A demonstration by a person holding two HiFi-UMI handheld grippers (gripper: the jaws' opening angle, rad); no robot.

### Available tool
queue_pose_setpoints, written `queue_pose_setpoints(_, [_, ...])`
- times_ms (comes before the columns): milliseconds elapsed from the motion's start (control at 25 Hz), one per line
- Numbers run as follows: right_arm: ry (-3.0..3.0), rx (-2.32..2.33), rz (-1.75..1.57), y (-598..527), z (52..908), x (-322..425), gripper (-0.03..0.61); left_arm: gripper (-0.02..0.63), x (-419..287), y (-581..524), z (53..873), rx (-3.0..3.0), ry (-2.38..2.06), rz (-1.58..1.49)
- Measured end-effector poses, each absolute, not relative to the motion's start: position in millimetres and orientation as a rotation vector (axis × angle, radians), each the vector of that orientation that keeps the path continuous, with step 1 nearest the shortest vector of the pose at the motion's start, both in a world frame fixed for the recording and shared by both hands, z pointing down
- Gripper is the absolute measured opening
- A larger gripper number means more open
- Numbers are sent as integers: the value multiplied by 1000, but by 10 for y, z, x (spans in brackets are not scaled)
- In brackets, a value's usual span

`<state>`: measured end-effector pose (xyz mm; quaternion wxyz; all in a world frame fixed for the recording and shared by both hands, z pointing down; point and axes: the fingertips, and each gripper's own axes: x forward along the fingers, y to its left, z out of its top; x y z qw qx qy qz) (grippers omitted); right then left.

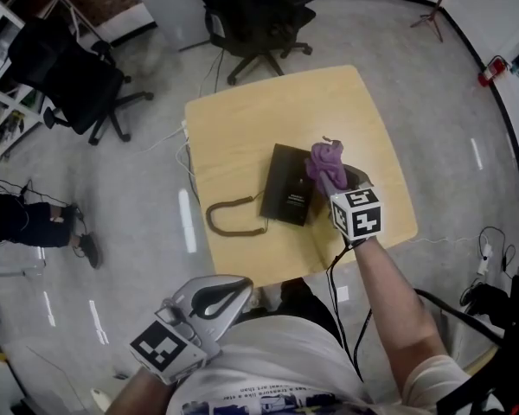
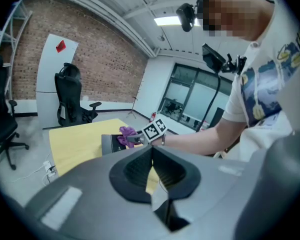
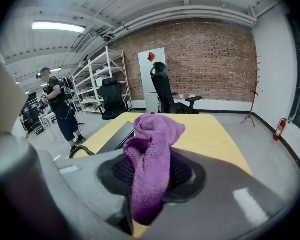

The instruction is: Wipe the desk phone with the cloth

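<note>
The black desk phone point(image 1: 287, 195) lies flat near the front of the yellow table point(image 1: 242, 132). Just right of the phone's far edge, my right gripper point(image 1: 325, 173) is shut on a bunched purple cloth point(image 1: 325, 156). In the right gripper view the cloth point(image 3: 152, 139) hangs out between the jaws of that gripper point(image 3: 151, 170), with the phone point(image 3: 115, 135) low to the left. My left gripper point(image 1: 239, 285) hangs off the table by the person's body, jaws together and empty. In its own view, the left gripper point(image 2: 151, 153) points at the phone point(image 2: 109, 143) and the cloth point(image 2: 125, 133).
A coiled handset cord point(image 1: 232, 219) curls off the phone's left side near the table's front edge. Black office chairs stand beyond the table point(image 1: 261, 17) and at the left point(image 1: 73, 76). A person point(image 3: 59, 109) stands by shelving point(image 3: 97, 79). Cables lie on the floor at the right point(image 1: 489, 253).
</note>
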<state>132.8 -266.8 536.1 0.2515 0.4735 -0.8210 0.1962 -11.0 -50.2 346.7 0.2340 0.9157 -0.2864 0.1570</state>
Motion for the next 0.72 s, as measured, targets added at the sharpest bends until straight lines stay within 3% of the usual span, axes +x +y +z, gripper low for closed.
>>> queue_pose_setpoints(720, [-2187,1127,708,-1562,5992,983,121,3,-51,-380,3531,2528,-699,477])
